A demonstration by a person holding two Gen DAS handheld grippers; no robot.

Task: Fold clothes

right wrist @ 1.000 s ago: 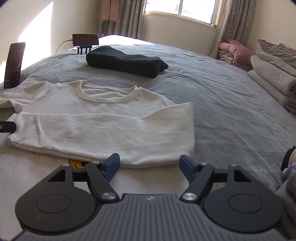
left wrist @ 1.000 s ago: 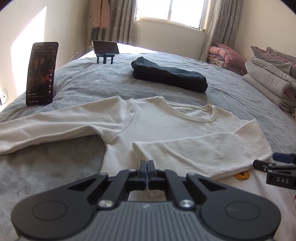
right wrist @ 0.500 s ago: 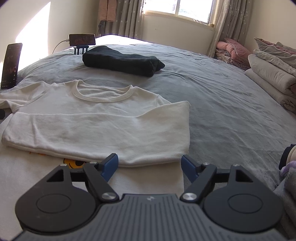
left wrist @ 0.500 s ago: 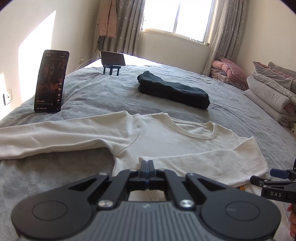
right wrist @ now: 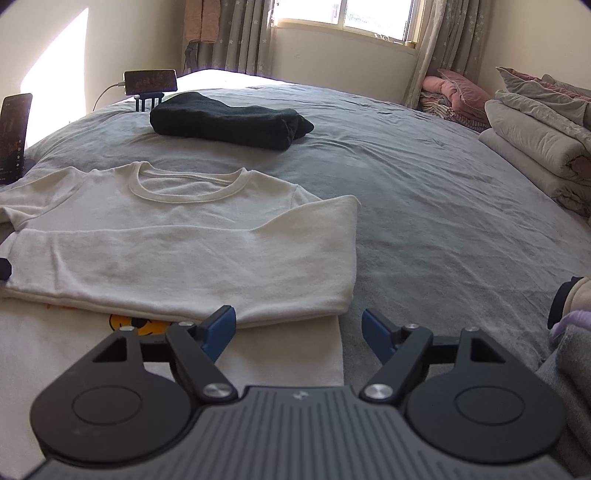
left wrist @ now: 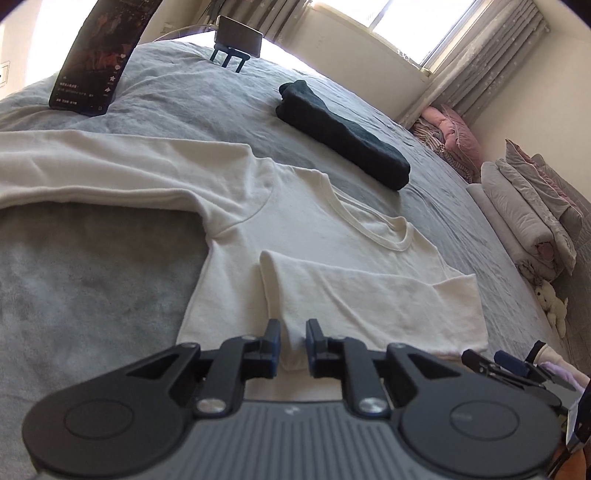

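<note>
Home bedroom (grey bed (right wrist: 424, 192), curtained window (right wrist: 347, 18))

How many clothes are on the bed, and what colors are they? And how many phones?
White clothes: 1, the white shirt spread out flat
Dark clothes: 1, the folded dark garment
Phones: 2, the upright phone and the phone on the stand
Total: 4
</note>
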